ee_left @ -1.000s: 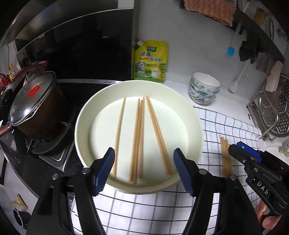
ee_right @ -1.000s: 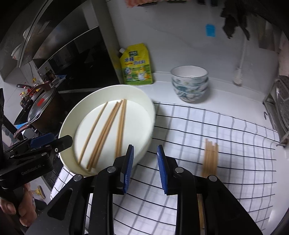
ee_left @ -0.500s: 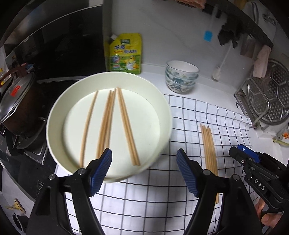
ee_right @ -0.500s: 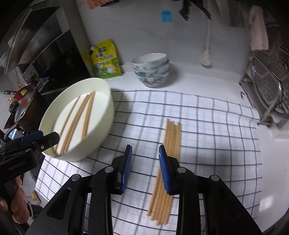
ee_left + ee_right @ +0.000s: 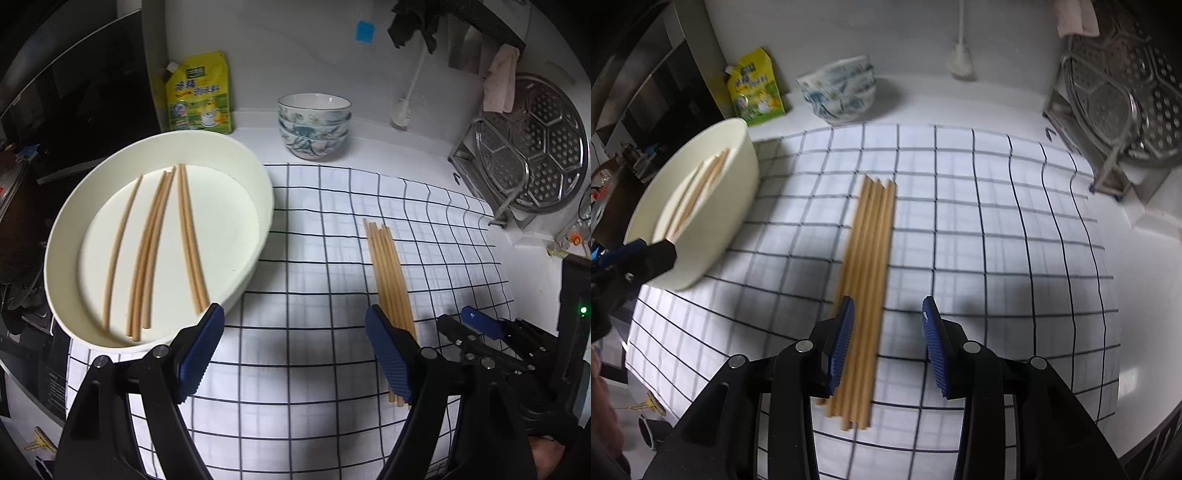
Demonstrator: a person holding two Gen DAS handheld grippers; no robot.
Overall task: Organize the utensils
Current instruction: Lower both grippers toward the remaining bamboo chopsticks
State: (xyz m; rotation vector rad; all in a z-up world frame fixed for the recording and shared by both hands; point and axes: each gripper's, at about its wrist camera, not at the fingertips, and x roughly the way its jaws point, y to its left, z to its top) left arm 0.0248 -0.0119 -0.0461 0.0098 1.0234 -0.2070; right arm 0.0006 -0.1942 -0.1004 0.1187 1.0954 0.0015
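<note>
Both grippers have swung right, from the basin toward the cloth.
The right gripper [image 5: 888, 334], jaws now wider and empty, hovers over the chopstick bundle [image 5: 866, 280] on the bench's checked cloth [image 5: 979, 240]; left gripper [image 5: 293, 356] wide, empty. Five chopsticks lie in the cream basin [image 5: 255, 177], likely awaiting transfer.

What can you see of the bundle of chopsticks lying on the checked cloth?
The chopsticks on the cloth are plain, light wood-coloured sticks, about six, lying flat and side by side in a tidy row with their far ends nearly even. They rest on the checked cloth, apart from the white dish. The right hand-held gripper is open above their near ends, not touching them.
</note>
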